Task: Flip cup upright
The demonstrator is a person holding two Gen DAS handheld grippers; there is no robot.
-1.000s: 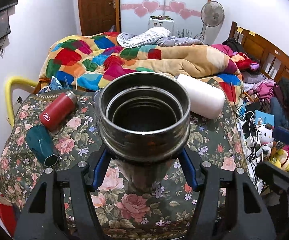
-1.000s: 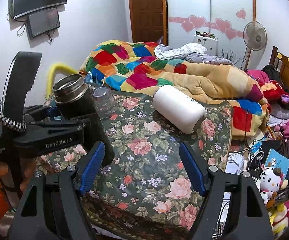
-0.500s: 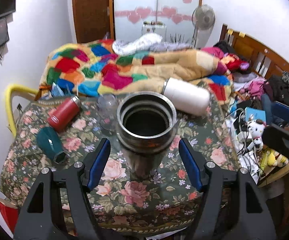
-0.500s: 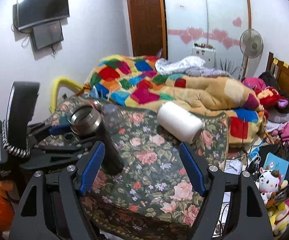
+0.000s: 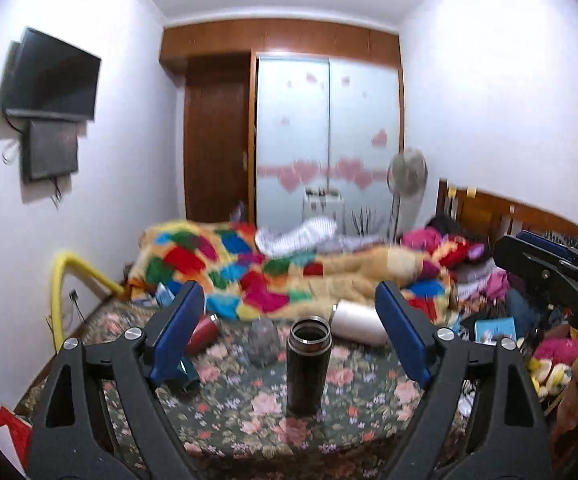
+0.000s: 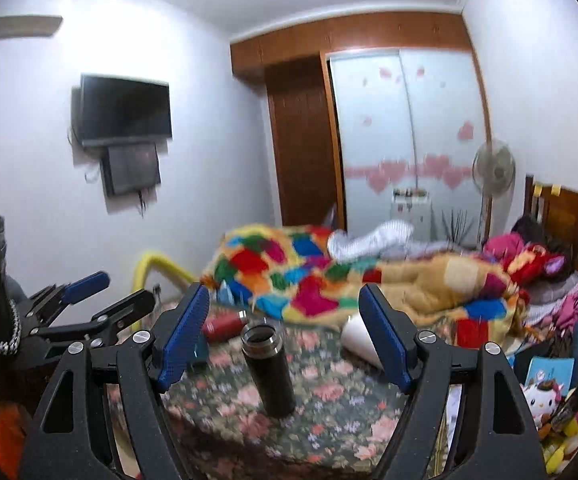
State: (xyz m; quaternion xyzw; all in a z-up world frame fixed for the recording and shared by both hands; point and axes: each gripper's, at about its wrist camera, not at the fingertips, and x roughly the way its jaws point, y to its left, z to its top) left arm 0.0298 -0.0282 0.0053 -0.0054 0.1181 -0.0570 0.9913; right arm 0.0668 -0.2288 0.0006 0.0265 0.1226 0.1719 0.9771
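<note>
The dark steel flask (the cup of the task) is found standing upright, mouth open to the ceiling, on the floral-covered desk, between and beyond the left gripper, whose blue fingers are spread wide and touch nothing. The right gripper is likewise held with its fingers apart and empty, the flask being seen ahead of it and clear of both pads. Judged from how things lie, the flip is done and no hold remains on the vessel. The flask is judged rigid and of moderate weight, with a smooth, probably slippery wall; being tall on a narrow base over cloth, it could be tipped by a light knock. Should it be taken up again, the mid-body below the threaded steel rim is judged the soundest place, with the pads set square across the wall. Nearby, a white bottle, a red flask and a clear glass are noted on the desk behind it, apart from it; a patchwork quilt lies on the bed beyond.
</note>
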